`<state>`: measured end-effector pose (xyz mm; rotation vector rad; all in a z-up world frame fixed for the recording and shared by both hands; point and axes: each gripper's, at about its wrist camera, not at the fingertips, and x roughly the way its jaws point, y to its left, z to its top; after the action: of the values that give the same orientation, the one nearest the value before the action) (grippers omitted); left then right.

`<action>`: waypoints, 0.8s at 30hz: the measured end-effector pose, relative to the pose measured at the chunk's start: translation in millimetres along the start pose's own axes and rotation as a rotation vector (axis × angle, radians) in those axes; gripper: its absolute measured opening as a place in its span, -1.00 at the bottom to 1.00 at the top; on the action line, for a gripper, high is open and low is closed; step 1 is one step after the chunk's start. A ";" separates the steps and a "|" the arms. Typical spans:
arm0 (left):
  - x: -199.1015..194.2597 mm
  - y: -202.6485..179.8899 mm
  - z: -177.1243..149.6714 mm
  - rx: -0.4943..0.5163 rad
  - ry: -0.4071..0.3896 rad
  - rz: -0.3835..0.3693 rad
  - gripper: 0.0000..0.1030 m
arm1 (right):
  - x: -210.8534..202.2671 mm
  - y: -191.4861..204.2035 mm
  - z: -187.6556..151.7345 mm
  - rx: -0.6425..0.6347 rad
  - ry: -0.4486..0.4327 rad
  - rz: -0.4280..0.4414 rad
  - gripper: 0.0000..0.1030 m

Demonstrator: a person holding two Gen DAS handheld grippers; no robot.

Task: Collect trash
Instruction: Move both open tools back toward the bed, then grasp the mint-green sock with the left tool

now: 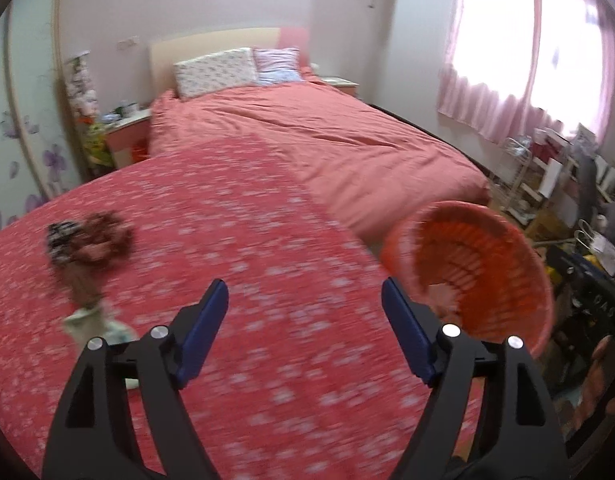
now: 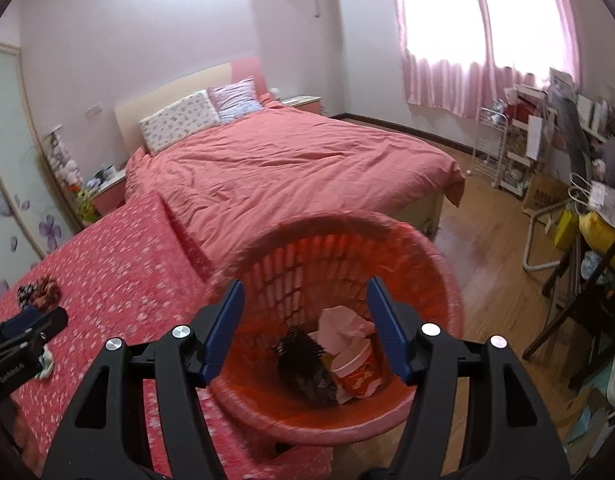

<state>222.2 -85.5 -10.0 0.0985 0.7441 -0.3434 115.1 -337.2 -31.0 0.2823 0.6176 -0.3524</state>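
An orange-red plastic basket [image 2: 447,280] stands beside the low bed; it holds a paper cup [image 2: 357,376], a crumpled tissue [image 2: 339,322] and a dark crumpled piece [image 2: 303,364]. My right gripper [image 2: 305,316] is open and empty, just above the basket's mouth. My left gripper [image 1: 305,320] is open and empty over the flowered red cover [image 1: 227,240], with the basket [image 1: 487,264] to its right. A dark brown and black-white crumpled heap [image 1: 87,240] and a pale crumpled scrap [image 1: 87,320] lie on the cover to its left. The left gripper also shows in the right wrist view [image 2: 31,330].
A big bed with a salmon quilt [image 2: 287,168] and pillows lies behind. A nightstand [image 1: 127,128] stands at its left. Wire rack [image 2: 491,140], folding chair [image 2: 547,232], cluttered desk and boxes fill the right side on the wooden floor.
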 end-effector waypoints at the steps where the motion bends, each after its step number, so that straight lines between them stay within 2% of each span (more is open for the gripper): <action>1: -3.9 12.2 -3.1 -0.013 -0.003 0.018 0.51 | -0.8 8.0 -2.0 -0.016 -0.001 0.009 0.25; 6: -17.0 74.9 -19.3 -0.091 -0.004 0.106 0.51 | -3.6 42.8 -13.5 -0.089 0.010 0.054 0.25; 12: -18.6 149.9 -41.9 -0.211 0.031 0.202 0.51 | -4.0 81.2 -27.9 -0.162 0.041 0.117 0.25; 19: 1.2 176.7 -54.4 -0.260 0.072 0.222 0.50 | -2.9 108.5 -38.3 -0.214 0.074 0.154 0.25; 24: 17.0 189.3 -55.5 -0.296 0.099 0.215 0.39 | -1.0 120.4 -42.3 -0.238 0.088 0.159 0.25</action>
<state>262.4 99.3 -68.5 -0.0846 0.8661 -0.0216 141.2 -213.1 -45.1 0.1177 0.7117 -0.1121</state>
